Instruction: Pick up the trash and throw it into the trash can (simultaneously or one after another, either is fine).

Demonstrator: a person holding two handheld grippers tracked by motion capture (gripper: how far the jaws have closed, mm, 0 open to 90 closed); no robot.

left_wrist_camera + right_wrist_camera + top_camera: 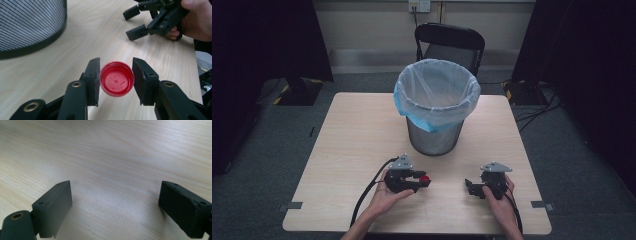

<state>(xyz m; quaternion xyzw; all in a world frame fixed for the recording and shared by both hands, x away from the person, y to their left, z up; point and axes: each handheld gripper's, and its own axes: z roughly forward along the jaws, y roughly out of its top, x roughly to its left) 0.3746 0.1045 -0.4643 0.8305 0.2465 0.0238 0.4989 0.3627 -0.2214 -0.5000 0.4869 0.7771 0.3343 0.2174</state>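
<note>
A red bottle cap (116,79) sits pinched between the two black jaws of my left gripper (116,61), its open side facing the camera, held just above the wooden table. In the high view the left gripper (422,180) is near the table's front, left of centre, with the cap (425,178) at its tip. My right gripper (469,186) rests low over the table at the front right, jaws wide apart and pointing left. In its own view the right gripper (115,192) has only bare wood between its fingers. It appears again as the right gripper (132,23) in the left gripper view.
A wire-mesh waste bin (437,100) lined with a clear blue-edged bag stands at the middle of the light wooden table (352,135), behind both grippers; its wall (30,22) is close on the left gripper's left. A black chair (449,42) stands beyond the table.
</note>
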